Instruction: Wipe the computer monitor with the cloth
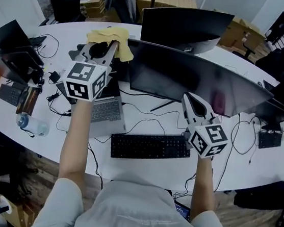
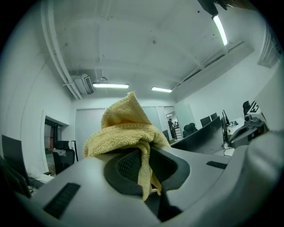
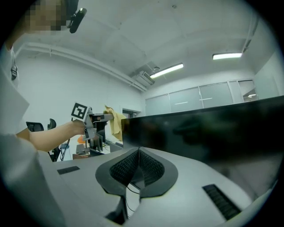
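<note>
My left claw (image 1: 112, 49) is clamped on the bunched cloth (image 1: 109, 34), with the monitor (image 1: 187, 80) edge just to its right, ready to start wiping; right claw (image 1: 189, 99) closed, empty.

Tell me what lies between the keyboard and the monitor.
Head view: loose black cables and a thin dark stand leg on the white desk.
</note>
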Motion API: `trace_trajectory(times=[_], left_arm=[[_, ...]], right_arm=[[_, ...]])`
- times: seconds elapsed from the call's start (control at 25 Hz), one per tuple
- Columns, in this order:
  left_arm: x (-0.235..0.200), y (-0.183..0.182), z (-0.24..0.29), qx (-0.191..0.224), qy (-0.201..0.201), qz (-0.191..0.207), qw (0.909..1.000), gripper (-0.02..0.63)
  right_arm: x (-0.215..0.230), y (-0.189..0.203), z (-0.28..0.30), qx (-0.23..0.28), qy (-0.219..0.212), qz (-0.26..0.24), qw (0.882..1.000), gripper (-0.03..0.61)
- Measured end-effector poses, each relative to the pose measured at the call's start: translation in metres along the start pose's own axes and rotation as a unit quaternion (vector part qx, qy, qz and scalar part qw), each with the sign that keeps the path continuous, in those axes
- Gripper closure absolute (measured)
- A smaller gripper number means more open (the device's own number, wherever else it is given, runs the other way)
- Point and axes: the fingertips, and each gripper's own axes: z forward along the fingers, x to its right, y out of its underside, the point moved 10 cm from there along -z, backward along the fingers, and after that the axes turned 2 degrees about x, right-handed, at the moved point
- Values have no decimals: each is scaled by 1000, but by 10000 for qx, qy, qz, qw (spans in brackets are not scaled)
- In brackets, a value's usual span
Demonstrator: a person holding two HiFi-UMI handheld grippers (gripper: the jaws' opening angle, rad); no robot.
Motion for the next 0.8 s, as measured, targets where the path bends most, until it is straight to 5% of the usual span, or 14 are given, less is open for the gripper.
trace_trajectory(times=[0.32,0.8], left_arm=[[9,16,22,-49,513,1,9987,563],[8,54,28,-252,658,-796,9943,563]], right_arm=[[-6,11,-5,-51,161,64,9998,549],[-3,26,-12,-124,374,21,9992,551]])
